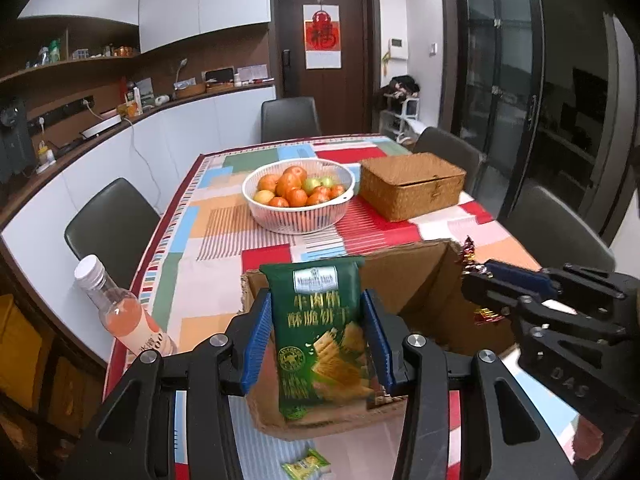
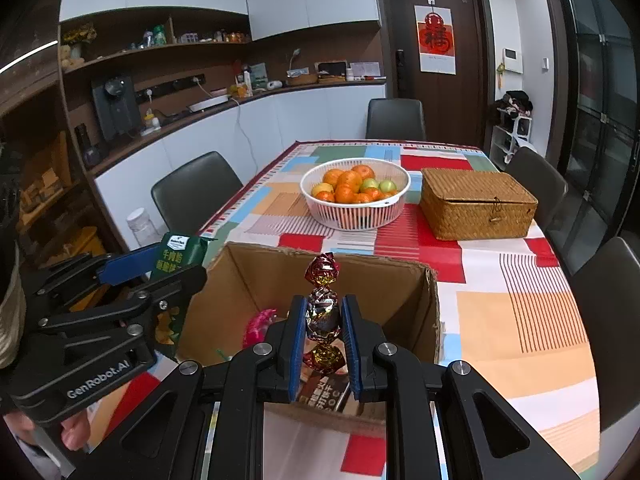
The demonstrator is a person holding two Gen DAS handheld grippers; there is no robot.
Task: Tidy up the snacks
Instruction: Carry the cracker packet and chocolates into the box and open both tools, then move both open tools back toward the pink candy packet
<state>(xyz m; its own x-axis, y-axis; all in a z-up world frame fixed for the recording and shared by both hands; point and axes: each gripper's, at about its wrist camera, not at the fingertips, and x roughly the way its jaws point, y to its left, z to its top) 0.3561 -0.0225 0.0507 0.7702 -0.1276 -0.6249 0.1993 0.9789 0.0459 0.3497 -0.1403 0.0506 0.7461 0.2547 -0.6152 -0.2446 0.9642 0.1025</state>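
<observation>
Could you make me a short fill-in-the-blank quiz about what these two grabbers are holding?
1. The left gripper holds a ____ biscuit packet.
2. The right gripper pinches a string of foil-wrapped ____.
3. Both hover at a brown ____ box.
4. The white slotted basket holds ____.

Missing words: green; candies; cardboard; fruit

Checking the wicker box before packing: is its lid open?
No, the wicker box sits shut, its lid flat on top with the front clasp down.
</observation>
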